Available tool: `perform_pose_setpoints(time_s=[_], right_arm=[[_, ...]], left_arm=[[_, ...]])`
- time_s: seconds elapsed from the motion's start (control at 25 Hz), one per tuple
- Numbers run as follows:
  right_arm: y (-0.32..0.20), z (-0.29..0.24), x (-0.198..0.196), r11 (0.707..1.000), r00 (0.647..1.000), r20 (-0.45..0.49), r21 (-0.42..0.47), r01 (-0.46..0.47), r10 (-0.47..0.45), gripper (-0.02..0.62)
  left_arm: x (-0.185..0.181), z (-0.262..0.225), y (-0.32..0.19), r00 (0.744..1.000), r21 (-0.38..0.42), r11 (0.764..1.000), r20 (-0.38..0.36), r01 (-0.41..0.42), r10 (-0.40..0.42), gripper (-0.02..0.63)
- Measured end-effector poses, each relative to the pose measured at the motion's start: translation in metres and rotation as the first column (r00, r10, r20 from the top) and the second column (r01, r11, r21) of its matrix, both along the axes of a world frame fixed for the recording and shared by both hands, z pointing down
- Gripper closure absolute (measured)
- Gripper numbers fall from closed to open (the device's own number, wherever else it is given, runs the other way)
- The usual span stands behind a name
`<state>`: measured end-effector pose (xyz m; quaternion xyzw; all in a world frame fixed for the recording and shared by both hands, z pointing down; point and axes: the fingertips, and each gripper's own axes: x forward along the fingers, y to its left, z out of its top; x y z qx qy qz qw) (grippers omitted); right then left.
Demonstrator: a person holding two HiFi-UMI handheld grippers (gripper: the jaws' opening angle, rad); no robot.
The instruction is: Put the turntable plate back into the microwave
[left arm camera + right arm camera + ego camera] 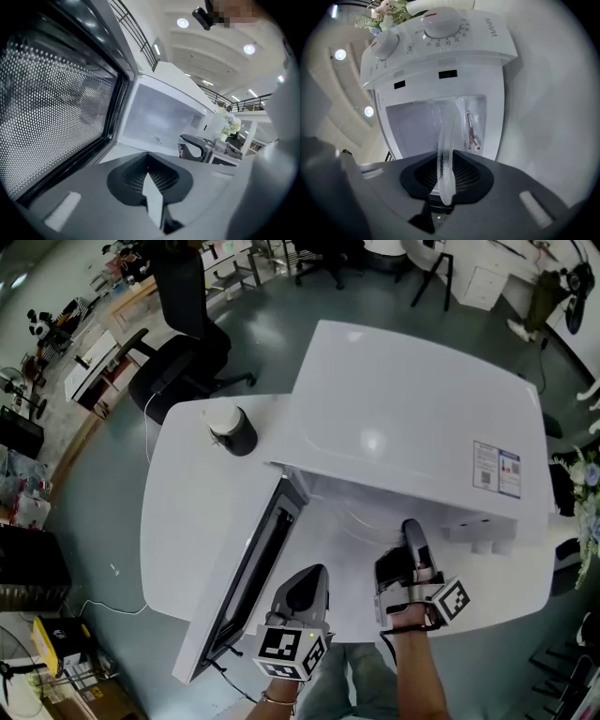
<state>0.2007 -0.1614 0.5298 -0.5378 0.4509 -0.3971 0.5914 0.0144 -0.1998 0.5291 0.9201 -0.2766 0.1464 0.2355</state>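
The white microwave (412,418) stands on a white table (187,521) with its door (248,577) swung open to the left. My right gripper (413,532) is at the cavity mouth, shut on the rim of the clear glass turntable plate (445,154). The plate shows edge-on between the jaws and reaches into the cavity (415,126). In the head view only a faint arc of the plate (352,521) shows. My left gripper (305,585) is shut and empty, hovering beside the door's inner mesh (51,108), left of the right gripper (197,147).
A black cylinder with a white lid (232,427) stands on the table behind the door. An office chair (178,352) is beyond the table. The microwave's knobs (440,23) lie beside the cavity. Flowers (586,479) stand at the far right.
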Motion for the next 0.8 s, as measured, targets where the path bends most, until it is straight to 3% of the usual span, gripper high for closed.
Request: perform_pose_setpoints(time_s=[0.8], right_arm=[[-0.024, 0.0, 0.027, 0.998, 0.998, -0.017, -0.018, -0.055, 0.054, 0.534]], left_arm=[[0.003, 0.003, -0.018, 1.0, 0.016, 1.0, 0.016, 0.023, -0.023, 0.607]])
